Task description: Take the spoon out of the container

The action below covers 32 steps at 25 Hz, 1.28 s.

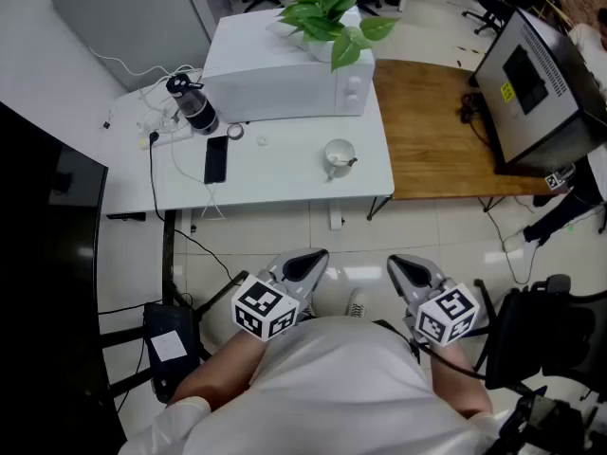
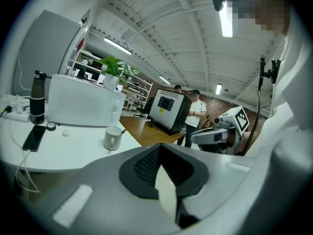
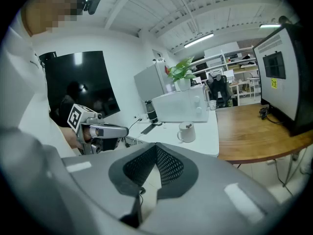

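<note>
- Now, closest to the person, the left claw (image 1: 305,265) and the right claw (image 1: 410,273) hang side by side just in front of the body. Both are shut tight and hold nothing.
- Between the claws and the table is floor (image 1: 285,230). So the first job, I think, is to step closer. A reach from this spot would likely fall short.
- Next comes the white table (image 1: 285,186). The cup (image 1: 337,155) stands near its front edge, well apart from the phone (image 1: 215,159) on the left.
- The spoon (image 1: 350,162) is inside the cup. Its handle leans out over the rim on the right side.
- To do this well, open one claw before it gets to the cup. The right claw looks like the easy one, since the handle points that way. Pinch only the handle, then lift straight up so the cup does not tip. The left claw could hold the cup steady.
- Farther back sit the microwave (image 1: 285,79) and the plant (image 1: 332,17). Keep clear of them.
</note>
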Each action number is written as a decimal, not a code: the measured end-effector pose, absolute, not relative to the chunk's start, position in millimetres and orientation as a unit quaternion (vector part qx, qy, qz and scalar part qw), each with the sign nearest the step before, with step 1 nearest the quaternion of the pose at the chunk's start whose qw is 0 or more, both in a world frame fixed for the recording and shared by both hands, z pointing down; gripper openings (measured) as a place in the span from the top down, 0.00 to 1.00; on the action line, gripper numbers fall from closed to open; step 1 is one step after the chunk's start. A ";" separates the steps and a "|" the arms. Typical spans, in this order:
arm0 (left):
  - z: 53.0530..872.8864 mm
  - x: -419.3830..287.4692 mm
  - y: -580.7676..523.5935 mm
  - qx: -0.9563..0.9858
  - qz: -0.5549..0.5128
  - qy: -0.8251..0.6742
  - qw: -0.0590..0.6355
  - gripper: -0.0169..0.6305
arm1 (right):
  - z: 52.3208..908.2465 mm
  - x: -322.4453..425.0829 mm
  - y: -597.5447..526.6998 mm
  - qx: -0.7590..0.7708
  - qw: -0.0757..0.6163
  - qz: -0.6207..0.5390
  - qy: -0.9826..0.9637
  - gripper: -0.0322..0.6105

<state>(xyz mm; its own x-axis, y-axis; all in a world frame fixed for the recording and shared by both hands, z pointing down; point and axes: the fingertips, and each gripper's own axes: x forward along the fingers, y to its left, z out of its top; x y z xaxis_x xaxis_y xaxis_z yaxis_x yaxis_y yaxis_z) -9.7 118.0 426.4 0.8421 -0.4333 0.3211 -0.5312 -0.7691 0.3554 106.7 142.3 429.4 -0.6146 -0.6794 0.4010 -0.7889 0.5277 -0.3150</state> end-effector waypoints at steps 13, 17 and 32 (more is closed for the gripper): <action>423.7 -20.2 110.5 0.935 0.106 -0.261 0.217 0.97 | 430.6 97.9 140.2 0.427 0.119 0.240 -0.864 0.94; 423.7 -28.4 108.8 0.936 0.105 -0.259 0.214 0.97 | 431.6 88.8 140.7 0.427 0.122 0.241 -0.863 0.94; 428.7 -87.0 97.1 0.943 0.093 -0.236 0.216 0.97 | 426.3 25.2 128.2 0.442 0.139 0.225 -0.857 0.94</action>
<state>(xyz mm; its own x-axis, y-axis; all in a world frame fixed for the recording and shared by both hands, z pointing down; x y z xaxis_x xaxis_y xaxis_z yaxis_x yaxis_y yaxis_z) -87.0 97.1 428.7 0.8716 -0.4042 0.2774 -0.4845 -0.7960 0.3628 25.2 128.2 426.3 -0.5701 -0.6956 0.4372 -0.8206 0.5079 -0.2619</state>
